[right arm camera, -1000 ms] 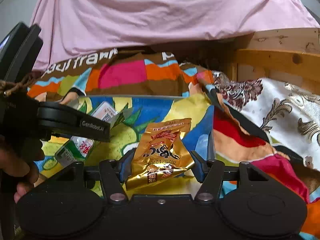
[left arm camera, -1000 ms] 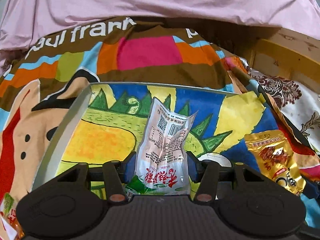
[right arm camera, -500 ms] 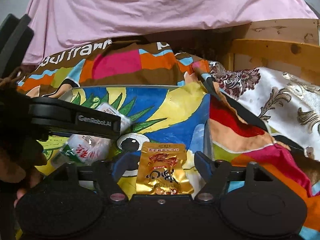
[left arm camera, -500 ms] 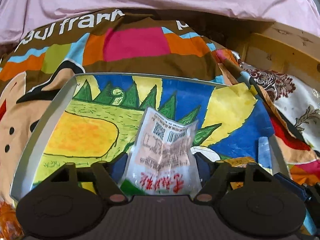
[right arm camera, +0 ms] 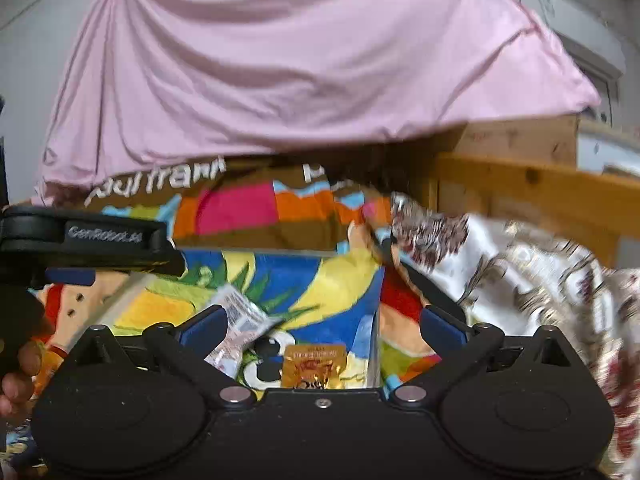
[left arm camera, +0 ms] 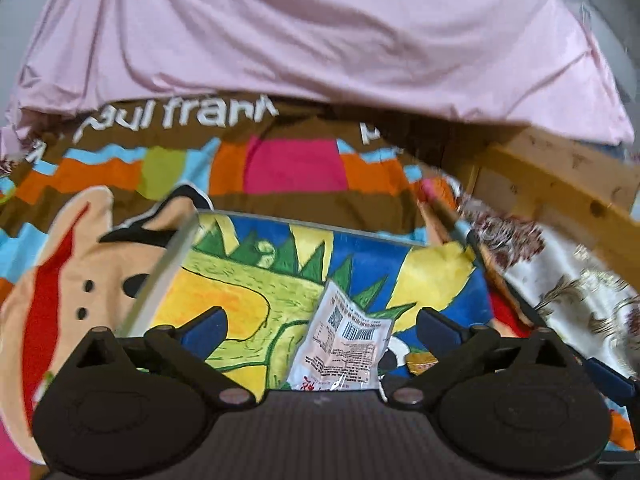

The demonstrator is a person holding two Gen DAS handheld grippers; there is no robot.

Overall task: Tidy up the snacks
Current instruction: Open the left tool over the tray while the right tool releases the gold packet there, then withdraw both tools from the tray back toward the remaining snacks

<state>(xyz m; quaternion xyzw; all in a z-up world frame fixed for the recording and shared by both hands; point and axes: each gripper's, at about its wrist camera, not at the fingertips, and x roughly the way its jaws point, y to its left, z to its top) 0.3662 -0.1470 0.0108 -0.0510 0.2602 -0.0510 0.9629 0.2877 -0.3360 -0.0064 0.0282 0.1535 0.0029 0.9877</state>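
Jaws opening wide on my left gripper (left arm camera: pixel 320 330) and right gripper (right arm camera: pixel 322 328); white packet (left arm camera: pixel 346 344) and gold packet (right arm camera: pixel 314 366) lie released in the tray (left arm camera: pixel 160 276).

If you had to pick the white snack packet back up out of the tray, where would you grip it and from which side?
I would take the white snack packet across its two long side edges, coming from above and the near side with the left tongs, now opening and clear of it. It lies flat and crinkled in the tray, narrower than the tongs' spread, barcode end pointing away.

A bedroom: cartoon bedspread (left arm camera: pixel 296 168), pink sheet (left arm camera: pixel 320 32), wooden bedframe (right arm camera: pixel 532 188).
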